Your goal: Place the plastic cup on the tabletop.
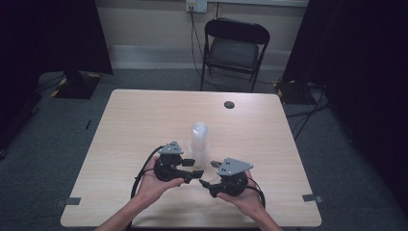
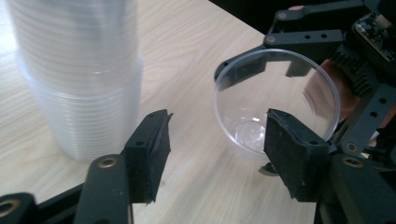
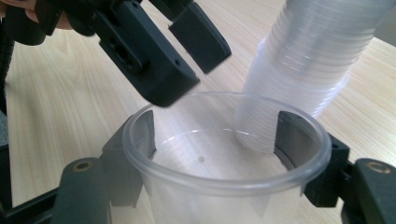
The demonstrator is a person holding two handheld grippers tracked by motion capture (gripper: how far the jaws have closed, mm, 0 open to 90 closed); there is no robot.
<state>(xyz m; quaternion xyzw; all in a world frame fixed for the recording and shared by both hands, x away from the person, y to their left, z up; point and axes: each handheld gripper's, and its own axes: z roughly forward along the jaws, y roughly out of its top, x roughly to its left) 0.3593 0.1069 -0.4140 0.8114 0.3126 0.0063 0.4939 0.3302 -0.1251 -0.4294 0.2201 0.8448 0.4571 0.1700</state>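
A clear plastic cup (image 3: 224, 172) was gripped between the right gripper's (image 3: 219, 140) two black jaws, one pad pressed against each side of its wall below the rim, its open mouth turned toward the camera. Beyond the far jaw, up and to the right, a tall stack of clear cups (image 3: 308, 65) was seen on the wooden table (image 3: 60, 107). Above the cup's rim, the left gripper (image 3: 187, 51) was seen with its jaws parted, nothing between them.

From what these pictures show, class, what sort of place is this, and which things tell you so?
Probably a recording room or lab, not a home: one bare wooden table on grey carpet, black curtains at both sides, and a lone folding chair against the wall.
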